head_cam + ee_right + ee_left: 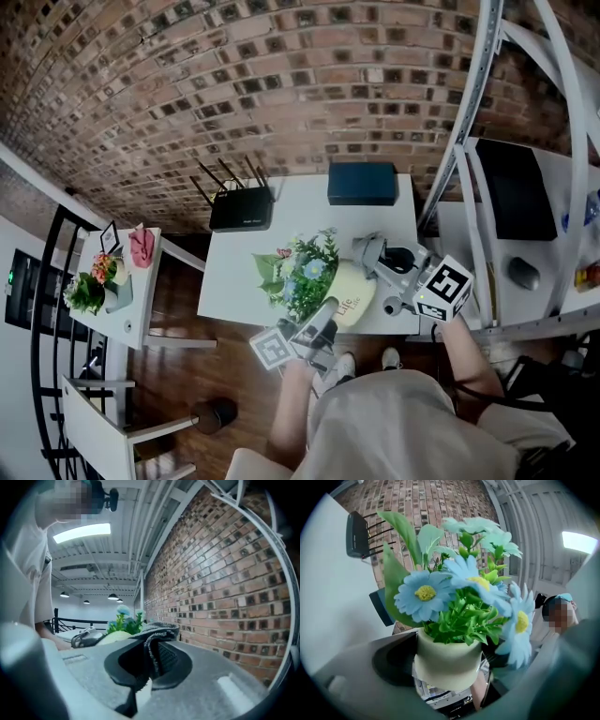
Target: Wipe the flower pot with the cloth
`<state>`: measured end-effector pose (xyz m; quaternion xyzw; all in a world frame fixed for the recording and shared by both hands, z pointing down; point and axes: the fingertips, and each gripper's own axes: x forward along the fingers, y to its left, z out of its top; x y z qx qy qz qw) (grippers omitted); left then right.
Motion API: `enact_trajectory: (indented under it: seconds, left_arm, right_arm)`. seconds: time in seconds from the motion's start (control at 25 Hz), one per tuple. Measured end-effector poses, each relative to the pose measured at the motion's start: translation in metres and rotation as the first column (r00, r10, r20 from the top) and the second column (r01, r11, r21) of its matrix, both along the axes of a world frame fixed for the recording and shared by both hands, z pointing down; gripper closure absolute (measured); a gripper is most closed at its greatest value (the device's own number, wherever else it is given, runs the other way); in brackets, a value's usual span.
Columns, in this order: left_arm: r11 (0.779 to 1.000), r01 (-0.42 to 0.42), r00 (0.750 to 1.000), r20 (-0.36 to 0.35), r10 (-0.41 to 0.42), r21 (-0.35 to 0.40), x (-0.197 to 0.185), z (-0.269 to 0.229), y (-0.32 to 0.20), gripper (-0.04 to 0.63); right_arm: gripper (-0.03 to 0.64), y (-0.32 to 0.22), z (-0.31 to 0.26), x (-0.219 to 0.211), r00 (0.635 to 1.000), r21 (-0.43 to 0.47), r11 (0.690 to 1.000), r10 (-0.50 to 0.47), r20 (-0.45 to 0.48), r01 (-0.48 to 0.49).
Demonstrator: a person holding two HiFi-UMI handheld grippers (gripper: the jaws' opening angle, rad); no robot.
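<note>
Brick wall [281, 84] and wooden floor [211, 361] frame a white table [244, 272], seen from the head view.

**Task thing.** The flower pot [354, 298] is cream and round-sided with dark lettering on its flank. It sits over the table's near edge, at about 5 o'clock from the table's middle. It is tipped over, with its mouth toward 10 o'clock. Artificial flowers [302, 272] fill that mouth: pale blue daisies with yellow centres among green leaves.

**Grippers.** The left gripper [322, 325] comes in from 7 o'clock. Its jaws stand part-way apart and press on two opposite sides of the pot, which they carry. The right gripper [382, 261] lies at 1 o'clock from the pot. Its jaws pinch a grey knitted cloth [157, 641], and one fold of it rises between the pads. The cloth is just beside the pot; contact cannot be told.

**Surroundings.**
- A black router [241, 206] with raised antennas stands at 11 o'clock from the pot, well apart.
- A dark blue box [362, 183] stands at 12 o'clock, near the table's far edge.
- A small side table [127, 319] stands at 9 o'clock and bears a second flower arrangement [94, 281] and a pink item [142, 246].
- A white shelving frame [478, 141] rises at 2 o'clock, with a computer mouse [523, 273] on the shelf behind it.

**Obstructions.** The leaves hide the pot's rim, and the left jaws cover two strips of its wall. The right gripper's own body crowds the 1 o'clock side.
</note>
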<state>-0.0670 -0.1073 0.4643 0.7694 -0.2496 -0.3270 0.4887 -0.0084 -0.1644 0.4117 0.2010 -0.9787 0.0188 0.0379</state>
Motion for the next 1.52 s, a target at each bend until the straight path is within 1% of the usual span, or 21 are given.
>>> enact_trajectory:
  seconds: [0.12, 0.2, 0.28, 0.36, 0.44, 0.52, 0.6, 0.68, 0.8, 0.88, 0.96, 1.08, 1.16, 1.28, 1.4, 1.52]
  left_arm:
    - [1.0, 0.002, 0.999, -0.054, -0.002, 0.002, -0.003, -0.007, 0.004, 0.129]
    - [1.0, 0.008, 0.994, -0.112, -0.008, -0.001, -0.005, -0.013, 0.004, 0.13]
    - [1.0, 0.021, 0.984, -0.18, -0.02, 0.005, -0.008, -0.021, 0.001, 0.13]
    - [0.999, 0.046, 0.968, -0.249, -0.043, 0.006, -0.014, -0.029, -0.004, 0.13]
    - [0.996, 0.087, 0.954, -0.289, -0.084, -0.001, -0.023, -0.033, -0.011, 0.13]
    - [0.991, 0.132, 0.952, -0.279, -0.128, -0.005, -0.032, -0.034, -0.019, 0.13]
    - [0.986, 0.166, 0.96, -0.229, -0.163, -0.006, -0.038, -0.031, -0.025, 0.13]
    - [0.982, 0.188, 0.965, -0.183, -0.187, -0.017, -0.041, -0.026, -0.031, 0.13]
    - [0.98, 0.197, 0.966, -0.164, -0.199, -0.029, -0.046, -0.019, -0.032, 0.132]
    - [0.981, 0.192, 0.967, -0.163, -0.195, -0.035, -0.044, -0.016, -0.03, 0.132]
    - [0.985, 0.169, 0.968, -0.179, -0.174, -0.04, -0.039, -0.017, -0.025, 0.132]
    - [0.991, 0.132, 0.969, -0.208, -0.137, -0.036, -0.028, -0.019, -0.017, 0.133]
    - [0.993, 0.116, 0.966, -0.228, -0.121, -0.036, -0.025, -0.019, -0.012, 0.135]
    - [0.995, 0.094, 0.964, -0.247, -0.097, -0.025, -0.021, -0.023, -0.005, 0.137]
    - [0.997, 0.08, 0.956, -0.282, -0.082, -0.019, -0.018, -0.03, -0.002, 0.137]
    - [0.996, 0.093, 0.944, -0.318, -0.094, -0.019, -0.02, -0.036, -0.005, 0.137]
  right_arm:
    - [0.618, -0.017, 0.033, 0.011, 0.998, -0.134, 0.99, 0.046, 0.047, -0.04]
    - [0.618, -0.017, 0.056, 0.011, 0.997, -0.208, 0.978, 0.049, 0.061, -0.035]
    - [0.618, -0.006, 0.074, 0.003, 0.998, -0.257, 0.966, 0.018, 0.059, -0.003]
    - [0.618, 0.011, 0.086, -0.011, 0.999, -0.284, 0.958, -0.02, 0.046, 0.032]
    - [0.618, 0.032, 0.094, -0.024, 0.997, -0.3, 0.951, -0.073, 0.032, 0.079]
    - [0.618, 0.056, 0.096, -0.037, 0.99, -0.31, 0.94, -0.141, 0.027, 0.143]
    - [0.618, 0.08, 0.089, -0.049, 0.977, -0.301, 0.93, -0.21, 0.034, 0.211]
    - [0.618, 0.1, 0.073, -0.057, 0.963, -0.264, 0.927, -0.266, 0.043, 0.268]
    - [0.618, 0.11, 0.037, -0.06, 0.954, -0.17, 0.938, -0.295, 0.058, 0.301]
    - [0.618, 0.103, 0.01, -0.054, 0.955, -0.114, 0.95, -0.28, 0.097, 0.29]
    - [0.618, 0.088, -0.014, -0.044, 0.961, -0.072, 0.965, -0.239, 0.142, 0.251]
    - [0.618, 0.054, -0.037, -0.025, 0.963, -0.056, 0.985, -0.15, 0.223, 0.166]
    - [0.618, 0.031, -0.042, -0.011, 0.963, -0.07, 0.994, -0.067, 0.261, 0.089]
    - [0.618, 0.004, -0.029, 0.002, 0.967, -0.107, 0.994, 0.031, 0.254, -0.004]
    - [0.618, -0.006, -0.003, 0.007, 0.97, -0.162, 0.986, 0.078, 0.229, -0.041]
    - [0.618, 0.003, 0.025, 0.002, 0.978, -0.217, 0.975, 0.079, 0.194, -0.036]
